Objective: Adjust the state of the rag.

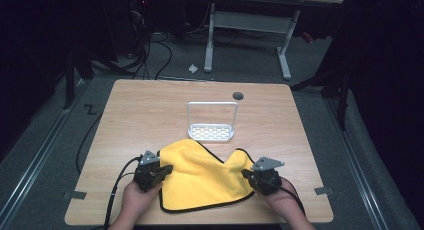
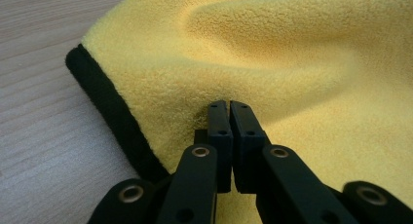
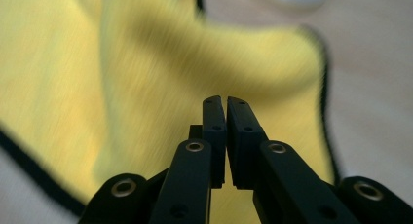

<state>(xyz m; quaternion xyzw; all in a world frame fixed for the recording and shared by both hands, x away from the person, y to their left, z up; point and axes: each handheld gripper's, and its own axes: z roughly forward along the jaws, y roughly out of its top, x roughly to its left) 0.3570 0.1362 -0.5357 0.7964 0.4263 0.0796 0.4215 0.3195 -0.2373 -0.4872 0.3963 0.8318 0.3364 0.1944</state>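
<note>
The left hand-held gripper (image 1: 167,169) sits at the left edge of the cloth (image 1: 205,177), near the front of the bench (image 1: 150,110). In the left gripper view its jaws stand pressed together with only a hairline gap, tips down against the yellow cloth (image 2: 292,63) just inside the black hem (image 2: 109,117); whether any fabric is pinched between them cannot be told.

The right hand-held gripper (image 1: 246,174) rests at the cloth's right side, below the raised right corner. In the right gripper view (image 3: 221,104) its jaws are likewise closed to a thin slit, with the blurred cloth (image 3: 146,63) lying beyond them; a grip on the fabric cannot be made out there either. A hand (image 1: 137,200) holds the left tool and another hand (image 1: 282,202) the right, both coming in from the near edge.

The cloth lies rumpled on the near middle of the bench, between the two tools. Just beyond its far edge stands a white rack (image 1: 212,125), with a dark round cap (image 1: 238,95) farther off to the right.
</note>
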